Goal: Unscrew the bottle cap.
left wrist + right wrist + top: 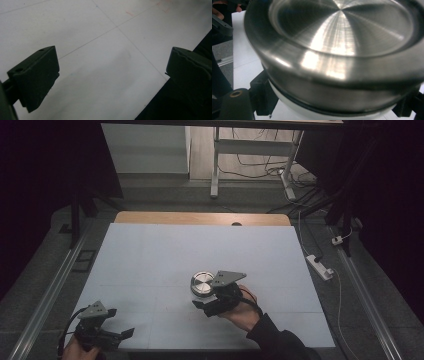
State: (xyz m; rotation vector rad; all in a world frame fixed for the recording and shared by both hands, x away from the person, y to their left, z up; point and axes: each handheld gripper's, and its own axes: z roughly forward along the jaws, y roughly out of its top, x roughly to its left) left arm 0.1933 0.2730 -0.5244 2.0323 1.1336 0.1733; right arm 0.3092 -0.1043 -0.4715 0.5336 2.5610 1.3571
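Observation:
A round container (pixel 202 283) with a brushed steel lid stands near the middle of the white table (pixel 165 255). My right gripper (pixel 206 297) comes at it from the near side, held by a hand in a dark sleeve. In the right gripper view the lid (pixel 342 32) looms very close above a white body (pixel 294 106), and the black jaws press on both sides of that body under the lid's rim. My left gripper (pixel 120 322) hovers at the table's near left corner. Its jaws stand wide apart over bare table (pixel 113 57) with nothing between them.
The table's far edge is a wooden strip (pixel 200 218). On the floor to the right lie a white power strip (pixel 320 266) and cables. The white legs of a desk (pixel 215 165) stand behind the table. Metal rails (pixel 47 295) run along both sides.

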